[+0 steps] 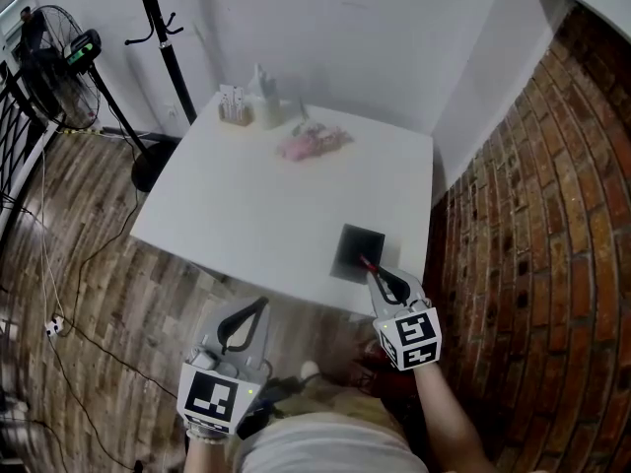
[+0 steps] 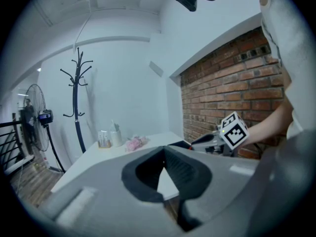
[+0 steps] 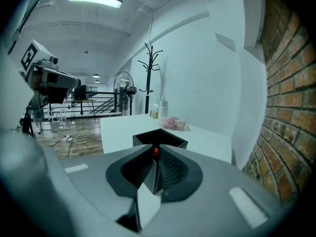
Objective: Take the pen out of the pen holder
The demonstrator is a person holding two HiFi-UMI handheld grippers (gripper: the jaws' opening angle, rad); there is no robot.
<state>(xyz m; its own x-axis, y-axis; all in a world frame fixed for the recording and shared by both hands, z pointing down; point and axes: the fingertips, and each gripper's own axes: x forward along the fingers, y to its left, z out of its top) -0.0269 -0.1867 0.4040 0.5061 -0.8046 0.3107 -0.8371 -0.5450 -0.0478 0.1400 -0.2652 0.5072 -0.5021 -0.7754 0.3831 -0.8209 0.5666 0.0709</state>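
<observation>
**Item:** pen, slim, red end showing
**Location:** at the near right corner of the black pen holder, which stands by the right edge of the white table
**Right gripper**: clamped on the pen, jaws together around it
**Left gripper**: closed on nothing, held off the table's near edge
**Handling, by judgement:** light and stiff, and probably smooth enough to slip or swivel in your jaws. Grip the shaft squarely and draw it out along its own length, clear of the holder's rim

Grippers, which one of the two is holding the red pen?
The right gripper: its jaws pinch the red pen at the black pen holder. The left gripper holds nothing.
</observation>
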